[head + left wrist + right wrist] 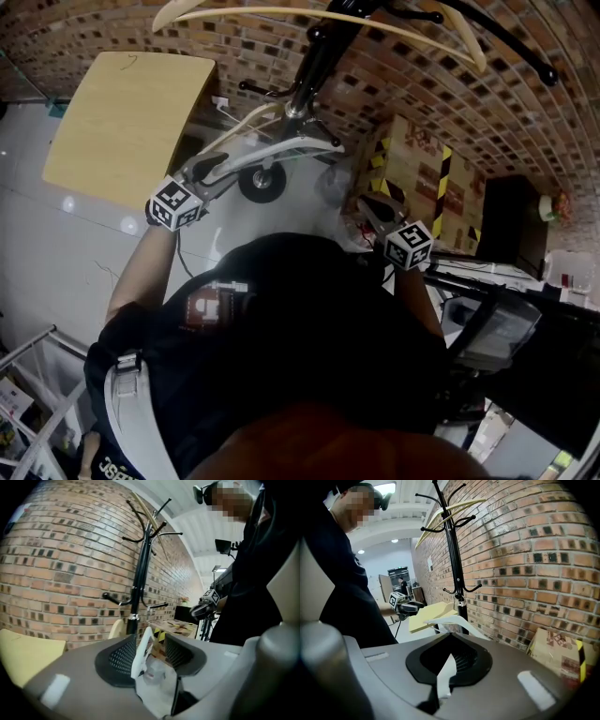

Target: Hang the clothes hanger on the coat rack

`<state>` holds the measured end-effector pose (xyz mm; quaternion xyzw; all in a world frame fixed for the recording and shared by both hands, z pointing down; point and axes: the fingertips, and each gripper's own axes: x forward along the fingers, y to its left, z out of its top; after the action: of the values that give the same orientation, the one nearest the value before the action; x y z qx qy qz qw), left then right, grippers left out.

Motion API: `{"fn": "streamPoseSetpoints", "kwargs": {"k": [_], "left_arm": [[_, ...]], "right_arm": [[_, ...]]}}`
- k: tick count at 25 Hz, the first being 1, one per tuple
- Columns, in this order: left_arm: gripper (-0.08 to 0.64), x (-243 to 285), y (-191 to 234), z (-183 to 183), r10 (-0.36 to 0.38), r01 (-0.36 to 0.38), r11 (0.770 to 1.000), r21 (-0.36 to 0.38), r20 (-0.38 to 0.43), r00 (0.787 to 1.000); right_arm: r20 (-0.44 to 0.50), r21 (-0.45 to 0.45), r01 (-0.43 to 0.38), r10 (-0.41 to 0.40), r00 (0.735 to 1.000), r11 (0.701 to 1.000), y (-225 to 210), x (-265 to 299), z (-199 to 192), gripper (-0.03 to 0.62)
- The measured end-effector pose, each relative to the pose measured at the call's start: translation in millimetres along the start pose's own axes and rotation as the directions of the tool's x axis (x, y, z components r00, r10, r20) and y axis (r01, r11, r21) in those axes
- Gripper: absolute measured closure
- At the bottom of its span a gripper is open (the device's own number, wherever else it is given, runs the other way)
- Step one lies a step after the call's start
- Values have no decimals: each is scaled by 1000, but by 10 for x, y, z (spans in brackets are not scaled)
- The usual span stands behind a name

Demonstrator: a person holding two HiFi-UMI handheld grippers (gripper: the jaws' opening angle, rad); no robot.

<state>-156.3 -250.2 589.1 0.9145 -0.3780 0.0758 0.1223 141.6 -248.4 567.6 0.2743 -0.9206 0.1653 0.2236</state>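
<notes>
A white hanger [281,142] hangs in the air in front of the black coat rack [319,56], between my two grippers. My left gripper [223,161] is at its left end. In the left gripper view the hanger [142,648] stands between the jaws and leans on the left pad, with a gap to the right pad. My right gripper [364,202] sits low at the right. Its jaws are closed round a white strip [445,674] that looks like part of the hanger [457,619]. A wooden hanger [281,13] hangs on the rack's top hooks.
A brick wall stands close behind the rack [453,550]. A yellow board [122,122] lies at the left. Cardboard boxes with black-yellow tape [412,159] stand at the right beside a black cabinet [506,216]. A metal frame [28,375] is at the bottom left.
</notes>
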Motion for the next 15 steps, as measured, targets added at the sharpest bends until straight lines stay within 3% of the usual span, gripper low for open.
{"fn": "streamPoseSetpoints", "kwargs": {"k": [6,11,15], "left_arm": [[457,445,-709,299,-180,182,983,-20,70,981],[547,848,-1061,440,-273,275,961,-39,62,960],[558,1178,-1344,494,-347,349,937,-34,44,937]], "right_arm": [[34,29,58,-59,998,998,-65,-148,-73,578],[61,70,124,-128,990,990,-170,-345,-162,578],[75,96,179,-186,980,979,-270,-562,-264,578]]}}
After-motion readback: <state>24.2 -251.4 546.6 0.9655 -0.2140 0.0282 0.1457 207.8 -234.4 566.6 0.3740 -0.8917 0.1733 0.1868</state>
